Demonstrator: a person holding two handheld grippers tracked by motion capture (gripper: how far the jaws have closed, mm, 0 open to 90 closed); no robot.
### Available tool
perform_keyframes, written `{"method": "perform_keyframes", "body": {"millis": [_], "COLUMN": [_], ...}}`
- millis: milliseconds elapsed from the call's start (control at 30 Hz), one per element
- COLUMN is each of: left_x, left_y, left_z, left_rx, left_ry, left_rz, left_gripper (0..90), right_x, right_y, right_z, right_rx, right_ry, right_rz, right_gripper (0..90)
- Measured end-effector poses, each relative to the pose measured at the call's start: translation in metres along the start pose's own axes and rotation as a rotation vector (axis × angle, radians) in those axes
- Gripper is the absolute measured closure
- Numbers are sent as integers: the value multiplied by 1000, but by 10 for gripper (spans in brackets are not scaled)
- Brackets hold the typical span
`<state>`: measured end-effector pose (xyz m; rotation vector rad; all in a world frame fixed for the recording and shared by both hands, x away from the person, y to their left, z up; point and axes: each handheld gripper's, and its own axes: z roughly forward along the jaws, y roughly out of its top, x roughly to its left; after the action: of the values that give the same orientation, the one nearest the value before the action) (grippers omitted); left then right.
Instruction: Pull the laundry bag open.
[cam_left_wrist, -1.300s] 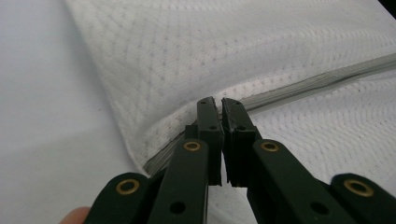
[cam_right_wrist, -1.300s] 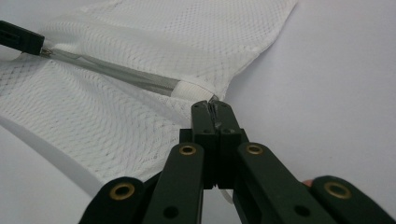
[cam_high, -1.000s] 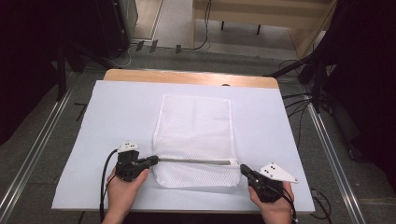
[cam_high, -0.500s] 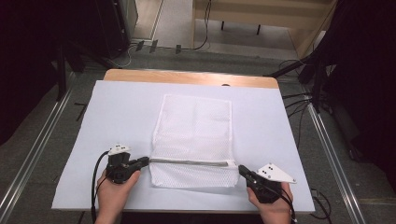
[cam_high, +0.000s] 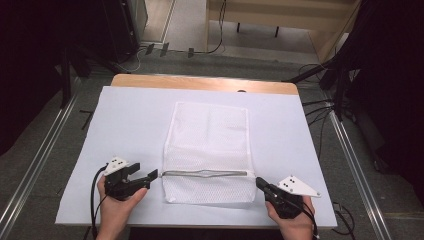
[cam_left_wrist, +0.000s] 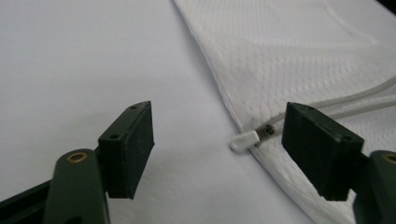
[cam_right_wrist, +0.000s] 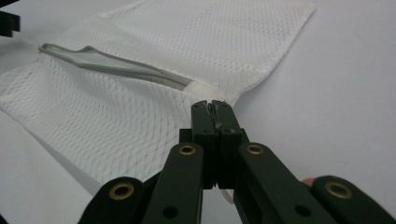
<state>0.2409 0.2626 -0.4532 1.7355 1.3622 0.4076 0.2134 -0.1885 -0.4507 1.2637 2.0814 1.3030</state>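
A white mesh bag (cam_high: 207, 150) lies flat mid-frame on the table (cam_high: 125, 120). Lower left, the left tool (cam_high: 150, 176) stands spread beside its zipper pull (cam_left_wrist: 244, 140); lower right, the right tool (cam_high: 261, 183) pinches the bag's edge

One mesh bag (cam_high: 207, 150), two hand-held grippers (cam_high: 151, 174) (cam_high: 260, 183)

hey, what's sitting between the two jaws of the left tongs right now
In the left gripper view, the open left tongs frame bare white table cover, with the mesh bag's white zipper pull lying between the jaws, untouched.
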Motion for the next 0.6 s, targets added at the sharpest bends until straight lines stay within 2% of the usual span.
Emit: {"method": "perform_keyframes", "body": {"millis": [100, 133, 200, 300, 400, 533, 600], "left_x": [8, 11, 15, 19, 23, 29, 32], "left_y": [0, 0, 0, 0, 0, 0, 0], "left_z": [-8, -11, -16, -20, -23, -25, -26], "left_rx": [-54, -69, -92, -108, -114, -114, -112], "left_ry": [-14, -21, -22, -5, 9, 24, 37], "left_rz": [-2, 2, -7, -5, 8, 5, 12], "left_gripper": [170, 154, 142, 142, 142, 142, 142], "right_x": [-6, -8, -12, -18, -23, -30, -36], "right_y": [-1, -1, 0, 0, 0, 0, -1], "right_z": [0, 0, 0, -1, -3, -6, -8], "right_rx": [-13, -22, -29, -41, -41, -43, -50], "right_ry": [-8, -5, 5, 2, -26, -39, -49], "right_rz": [17, 29, 53, 60, 64, 67, 84], "right_gripper": [886, 832, 655, 503, 374, 304, 285]}}
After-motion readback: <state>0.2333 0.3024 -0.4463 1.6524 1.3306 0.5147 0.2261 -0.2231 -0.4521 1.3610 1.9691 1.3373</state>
